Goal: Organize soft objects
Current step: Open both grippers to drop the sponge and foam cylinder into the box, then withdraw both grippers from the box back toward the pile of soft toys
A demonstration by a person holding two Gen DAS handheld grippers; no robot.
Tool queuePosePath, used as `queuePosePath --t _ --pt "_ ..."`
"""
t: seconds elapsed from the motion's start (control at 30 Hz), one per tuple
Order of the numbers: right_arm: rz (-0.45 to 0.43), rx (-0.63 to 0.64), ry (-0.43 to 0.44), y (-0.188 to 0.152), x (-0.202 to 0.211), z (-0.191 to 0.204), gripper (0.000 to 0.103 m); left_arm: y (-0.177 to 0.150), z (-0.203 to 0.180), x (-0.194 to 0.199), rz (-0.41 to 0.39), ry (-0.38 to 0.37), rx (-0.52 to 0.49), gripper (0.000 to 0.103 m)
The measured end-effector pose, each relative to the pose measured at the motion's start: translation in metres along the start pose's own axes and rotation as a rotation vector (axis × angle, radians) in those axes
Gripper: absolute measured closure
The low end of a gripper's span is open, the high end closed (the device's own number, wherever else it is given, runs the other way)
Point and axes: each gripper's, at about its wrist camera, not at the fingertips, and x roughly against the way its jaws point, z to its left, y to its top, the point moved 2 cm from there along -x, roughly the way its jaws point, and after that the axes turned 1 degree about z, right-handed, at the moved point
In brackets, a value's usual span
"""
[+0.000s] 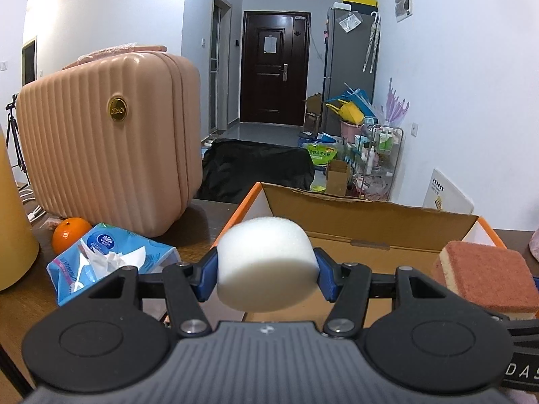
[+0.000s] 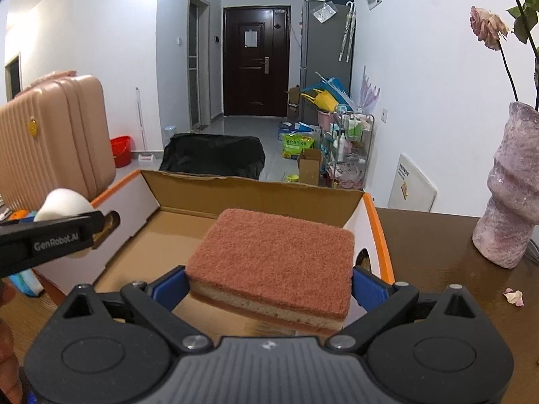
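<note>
My left gripper is shut on a white round foam sponge and holds it over the left front corner of an open cardboard box with orange edges. My right gripper is shut on a rust-red and yellow scrub sponge and holds it above the box. The scrub sponge also shows at the right of the left wrist view. The white sponge and left gripper show at the left of the right wrist view.
A pink suitcase, an orange and a blue tissue pack sit left of the box on the brown table. A purple vase with a dried rose stands on the right.
</note>
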Motion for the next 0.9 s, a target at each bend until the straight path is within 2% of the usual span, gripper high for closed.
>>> queuePosePath --t 0.03,0.1,0.13,0.17,0.2,0.3,0.9 --pt "0.002 -0.001 0.0 0.0 -0.001 0.0 0.002 0.0 0.0 0.0 -0.002 -0.001 -0.002 0.043" --pt "0.008 -0.007 0.006 0.001 -0.003 0.001 0.002 0.0 0.001 0.001 -0.008 -0.004 0.005 0.03" --pt "0.011 -0.012 0.011 0.001 -0.003 0.0 0.001 0.0 0.002 0.002 -0.012 -0.007 0.013 0.014" --pt "0.016 -0.02 0.015 0.001 -0.004 -0.002 0.0 -0.001 0.004 0.003 -0.019 -0.01 0.025 0.004" --pt "0.02 -0.027 0.017 0.001 -0.004 -0.003 0.0 -0.001 0.005 0.005 -0.03 -0.007 0.034 0.001" --pt "0.03 -0.041 0.018 0.0 -0.006 -0.007 0.0 -0.001 0.006 0.01 -0.055 0.0 0.044 0.0" --pt "0.005 -0.054 0.027 -0.001 0.004 -0.011 0.0 0.0 0.01 0.013 -0.053 -0.02 0.081 0.0"
